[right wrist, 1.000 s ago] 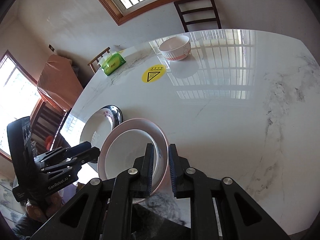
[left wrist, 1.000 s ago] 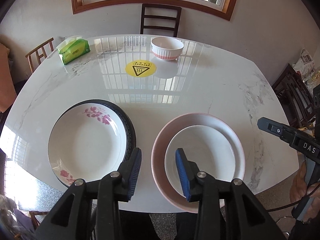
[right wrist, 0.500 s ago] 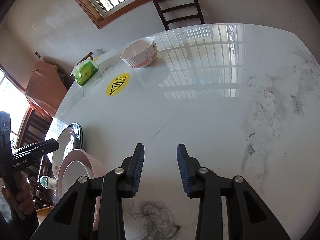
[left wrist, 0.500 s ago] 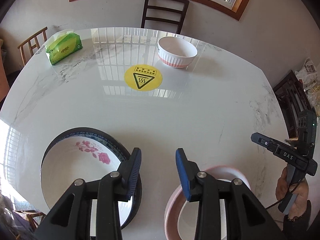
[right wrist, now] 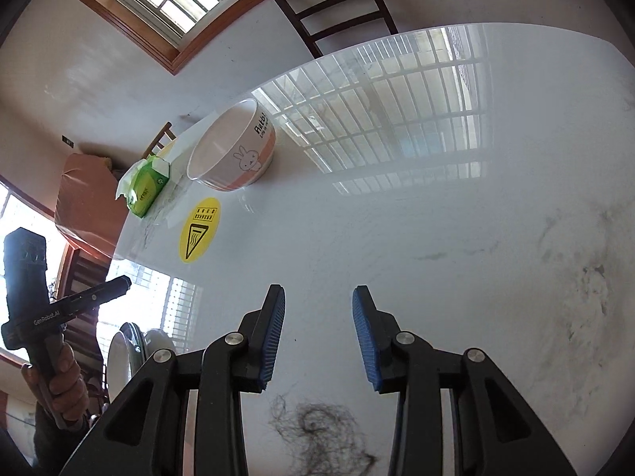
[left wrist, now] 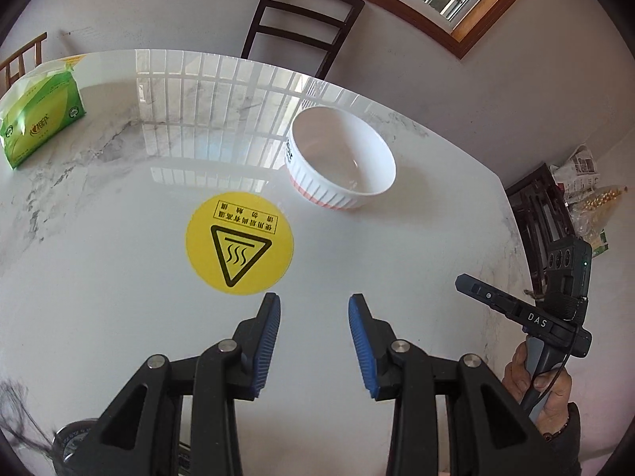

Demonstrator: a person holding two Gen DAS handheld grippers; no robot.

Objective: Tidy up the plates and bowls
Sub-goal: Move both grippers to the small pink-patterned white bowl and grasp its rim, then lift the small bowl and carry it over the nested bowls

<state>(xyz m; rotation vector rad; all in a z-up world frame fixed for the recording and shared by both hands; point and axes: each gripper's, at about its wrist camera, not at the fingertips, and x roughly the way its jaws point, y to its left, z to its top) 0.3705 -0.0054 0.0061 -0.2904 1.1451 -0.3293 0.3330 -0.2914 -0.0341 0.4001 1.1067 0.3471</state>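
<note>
Both grippers (left wrist: 314, 305) (right wrist: 318, 297) tilt down, empty, over table (left wrist: 119, 277)

A home dining room: a white marble table (left wrist: 119, 317), dark wooden chair (left wrist: 301, 20) at its far side, wood-framed window (right wrist: 166, 12), tissue pack (left wrist: 39, 115) lying about.

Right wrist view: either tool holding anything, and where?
Nothing is held. The right tool has just been opening, its jaws bare over the white marble table. The left tool is open and bare too.
</note>
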